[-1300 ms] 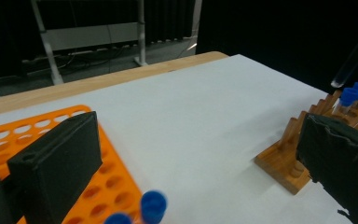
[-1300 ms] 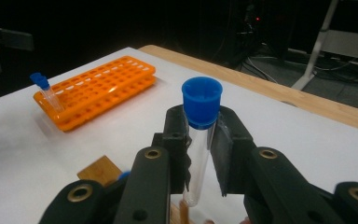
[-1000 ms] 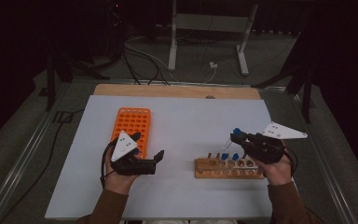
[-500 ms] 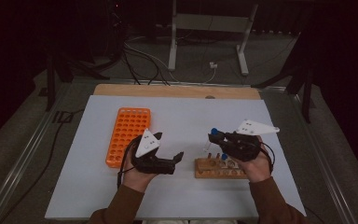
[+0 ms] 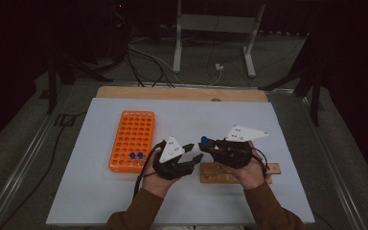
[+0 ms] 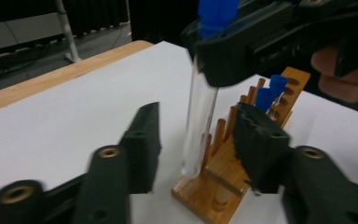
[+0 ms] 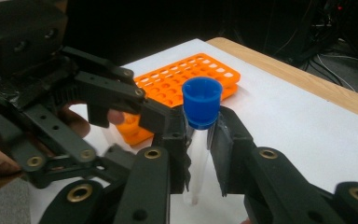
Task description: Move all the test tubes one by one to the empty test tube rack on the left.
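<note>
Blue-capped clear plastic test tube (image 7: 199, 135), light, slick and likely fragile, hangs at frame centre pinched below its cap by the right gripper (image 7: 200, 154) as the left gripper (image 6: 196, 140), jaws just closing, straddles its untouched lower barrel.

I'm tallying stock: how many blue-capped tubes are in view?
5. One tube is clamped in the right tongs. Two stand at the orange rack's near end. Two stand in the wooden rack, where the right hand may hide more.
</note>
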Available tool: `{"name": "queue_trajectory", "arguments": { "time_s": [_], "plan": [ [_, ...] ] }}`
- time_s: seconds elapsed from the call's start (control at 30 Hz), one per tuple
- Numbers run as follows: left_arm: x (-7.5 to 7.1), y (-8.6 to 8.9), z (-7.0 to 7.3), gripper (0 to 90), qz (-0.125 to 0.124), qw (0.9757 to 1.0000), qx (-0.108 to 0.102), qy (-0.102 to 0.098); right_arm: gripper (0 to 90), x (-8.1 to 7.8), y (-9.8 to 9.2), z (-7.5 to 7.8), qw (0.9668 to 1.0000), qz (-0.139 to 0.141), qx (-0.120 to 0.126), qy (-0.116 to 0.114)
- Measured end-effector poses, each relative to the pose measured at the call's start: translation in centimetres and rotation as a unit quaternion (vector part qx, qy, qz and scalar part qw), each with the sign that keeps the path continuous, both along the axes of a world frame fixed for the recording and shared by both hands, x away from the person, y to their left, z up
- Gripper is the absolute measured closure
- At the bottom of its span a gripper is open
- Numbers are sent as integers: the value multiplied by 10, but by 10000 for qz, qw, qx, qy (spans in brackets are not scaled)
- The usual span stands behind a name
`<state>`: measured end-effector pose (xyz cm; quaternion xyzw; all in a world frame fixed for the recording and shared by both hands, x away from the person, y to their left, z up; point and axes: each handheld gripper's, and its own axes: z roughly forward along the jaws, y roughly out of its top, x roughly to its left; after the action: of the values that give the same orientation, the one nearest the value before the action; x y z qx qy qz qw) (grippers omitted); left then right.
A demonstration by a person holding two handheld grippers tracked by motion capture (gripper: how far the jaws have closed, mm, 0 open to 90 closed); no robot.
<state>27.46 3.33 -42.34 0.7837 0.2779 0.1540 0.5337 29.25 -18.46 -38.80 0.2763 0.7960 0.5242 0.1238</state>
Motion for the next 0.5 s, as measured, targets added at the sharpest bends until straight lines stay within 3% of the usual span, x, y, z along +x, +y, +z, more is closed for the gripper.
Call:
{"name": "queue_trajectory", "arguments": {
  "time_s": [0.13,0.27,0.43,0.5],
  "plan": [
    [1,-2,-1,691,-51,10000,-53,3,765,-1,2,0,10000,51,-9,3],
    [1,-3,-2,758,-77,10000,-41,-2,765,-2,2,0,10000,86,-23,25],
    [1,-4,-2,782,-112,9999,-8,-40,763,-2,2,-1,9999,114,-32,41],
    [2,-3,-3,783,-64,10000,25,-40,712,-2,1,-1,9999,121,0,46]
  ]
}}
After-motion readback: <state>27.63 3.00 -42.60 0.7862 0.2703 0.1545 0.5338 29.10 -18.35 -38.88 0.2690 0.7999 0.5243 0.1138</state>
